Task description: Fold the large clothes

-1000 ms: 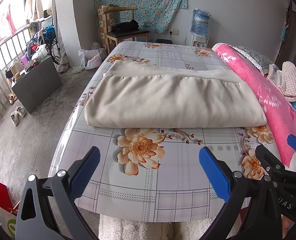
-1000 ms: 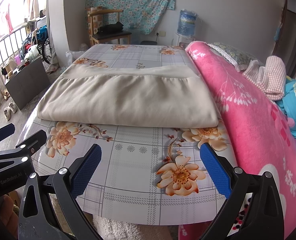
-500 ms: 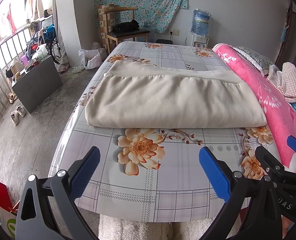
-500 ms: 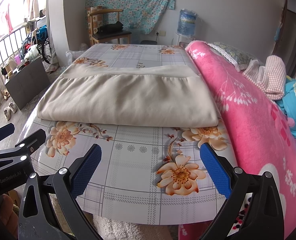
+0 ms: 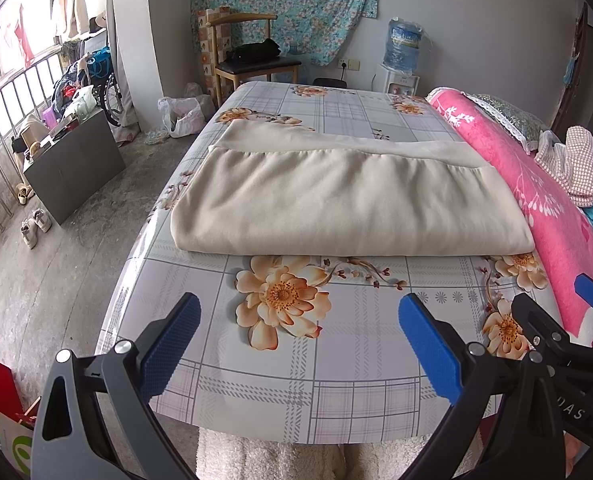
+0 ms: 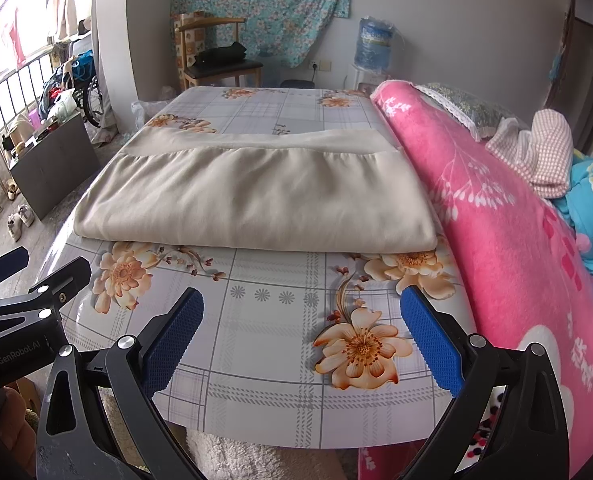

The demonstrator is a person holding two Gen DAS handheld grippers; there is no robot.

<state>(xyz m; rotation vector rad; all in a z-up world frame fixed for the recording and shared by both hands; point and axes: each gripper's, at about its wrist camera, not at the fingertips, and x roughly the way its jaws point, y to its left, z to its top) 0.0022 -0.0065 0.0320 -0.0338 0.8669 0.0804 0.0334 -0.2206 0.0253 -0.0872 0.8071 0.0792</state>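
Beige garment (image 5: 348,196) found folded flat on floral tablecloth (image 5: 296,340), pink blanket (image 5: 536,184) touching its right edge. Left gripper (image 5: 298,344) and right gripper (image 6: 302,340) spread wide, holding nothing. Risk judged: single-layer pinch, dragging fold askew

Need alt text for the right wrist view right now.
A folded beige garment lies flat on a floral-print table, untouched. The right gripper hovers open near the table's front edge, with a pink blanket alongside at right.
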